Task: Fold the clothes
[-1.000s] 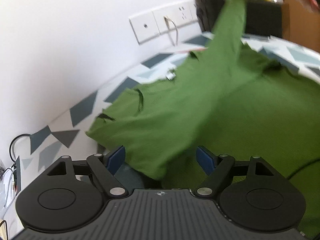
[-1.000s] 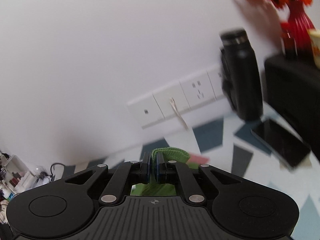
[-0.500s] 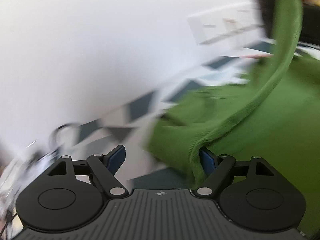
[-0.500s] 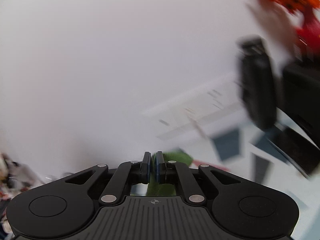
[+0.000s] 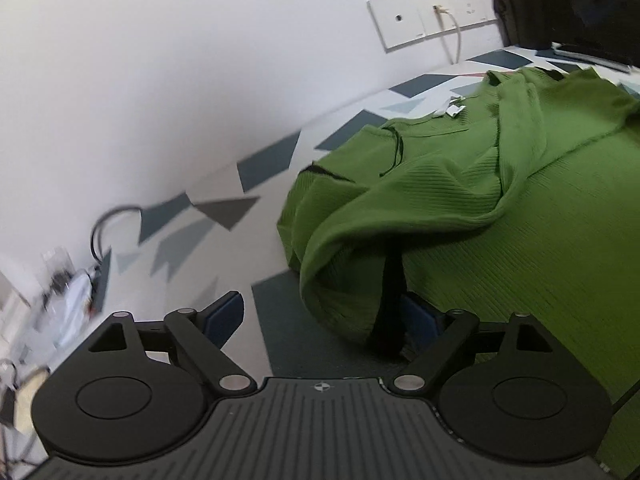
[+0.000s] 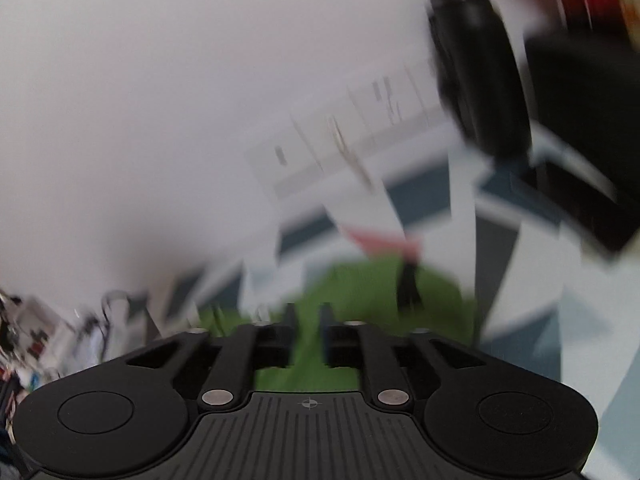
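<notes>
Nearest the left wrist camera, the left hand-held gripper [image 5: 320,316] stands spread wide, its blue-padded fingers [image 5: 224,314] far apart and grasping nothing; a drooping fold of the green ribbed sweater [image 5: 460,200] hangs just in front of the right-hand finger and partly hides it, which suggests the gripper is lined up to take that loose edge. The sweater lies on the table [image 5: 256,216], whose cloth is printed with grey and blue triangles, with a sleeve [image 5: 516,120] laid lengthwise across the body, so a first fold looks to be under way rather than finished. A small white tag [image 5: 454,109] shows near the neckline at the far end. Beyond it a row of wall sockets [image 5: 432,12] carries a plugged-in white cable [image 5: 454,40]. In the right wrist view, heavily blurred, the right hand-held gripper [image 6: 307,334] has its fingers drawn close with green fabric [image 6: 360,292] showing through the narrow gap; whether it is truly clenched on the cloth or has just let go I cannot tell from this smear. Farther off stands a black bottle [image 6: 480,80] by the wall, with a dark phone-like slab [image 6: 576,200] lying flat on the table beside it.
</notes>
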